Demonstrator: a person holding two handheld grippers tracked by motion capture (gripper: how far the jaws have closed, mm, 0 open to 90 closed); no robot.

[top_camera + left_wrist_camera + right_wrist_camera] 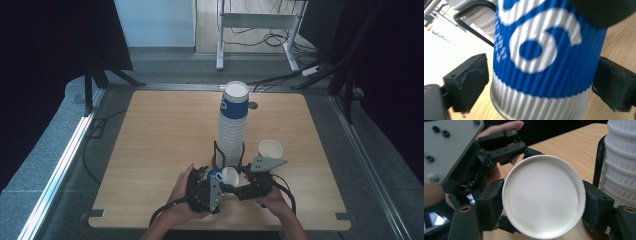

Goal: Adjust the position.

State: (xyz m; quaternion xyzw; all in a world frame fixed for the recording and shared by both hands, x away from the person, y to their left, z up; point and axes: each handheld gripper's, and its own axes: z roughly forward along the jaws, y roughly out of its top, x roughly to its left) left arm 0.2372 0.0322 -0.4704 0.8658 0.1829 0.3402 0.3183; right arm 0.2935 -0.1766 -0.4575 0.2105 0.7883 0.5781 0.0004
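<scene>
1. Right gripper (544, 207): I see its black jaws clamped on the rim end of the blue-and-white ribbed paper cup (222, 174), held sideways near the table's front edge.
2. My left gripper (541, 85) has the cup's base end between its jaws, which stand spread, one pad clear of the cup wall, so it holds nothing.
3. Risk, as I judge it: only one clamp bears the cup, so a squeeze could dent the rim.
4. A swing could knock the tall stack of white ribbed cups (233, 125) in its black wire holder (216, 155), just behind.

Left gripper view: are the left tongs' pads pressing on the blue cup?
No, the blue cup sits between the pads, with a visible gap at the left one.
</scene>
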